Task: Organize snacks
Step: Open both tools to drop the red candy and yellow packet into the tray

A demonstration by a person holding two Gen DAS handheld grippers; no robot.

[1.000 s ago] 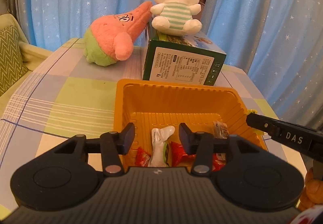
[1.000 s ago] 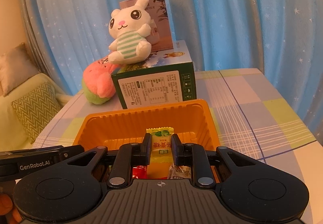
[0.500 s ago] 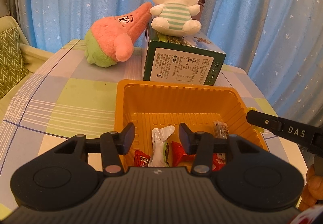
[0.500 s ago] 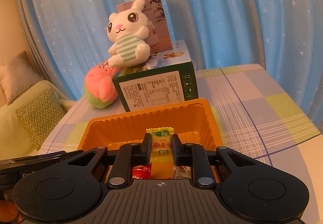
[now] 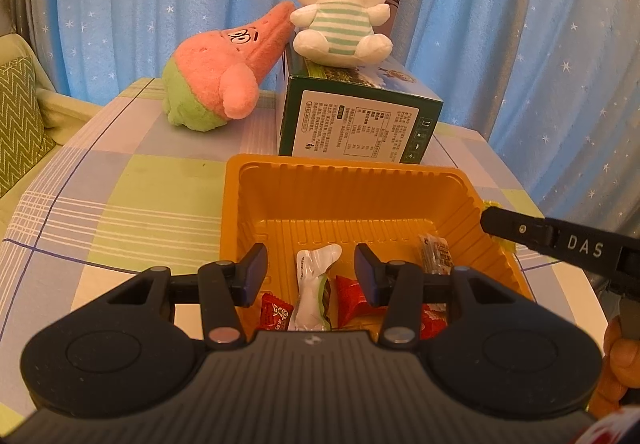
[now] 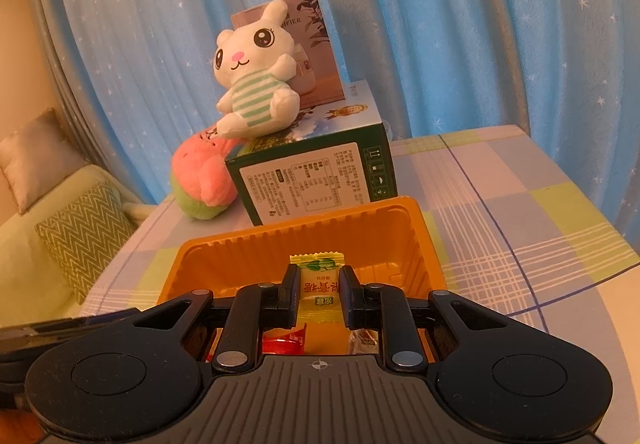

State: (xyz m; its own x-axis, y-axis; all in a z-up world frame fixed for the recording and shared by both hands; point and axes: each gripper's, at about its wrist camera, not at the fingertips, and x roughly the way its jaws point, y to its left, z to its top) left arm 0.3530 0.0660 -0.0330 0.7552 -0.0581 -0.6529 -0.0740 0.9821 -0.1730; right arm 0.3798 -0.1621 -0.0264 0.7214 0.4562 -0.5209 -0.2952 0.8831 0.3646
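Right tongs point(image 6: 319, 294) pinched the yellow candy point(image 6: 318, 290) mid-wrapper above the orange tray point(image 6: 280, 240); light, crinkly, likely slippery. Left tongs point(image 5: 311, 276) hung part-open, empty, at nine o'clock.

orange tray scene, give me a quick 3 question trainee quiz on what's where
1. True or false: the right claw is shut on the yellow candy packet.
2. What sits on top of the green box? A) white bunny plush B) pink star plush C) cushion
3. Fill in: the left claw is ____ over the orange tray, gripping nothing.

Key: 1 true. 2 A, the white bunny plush; the pink star plush lies on the table beside the box. 3 open.
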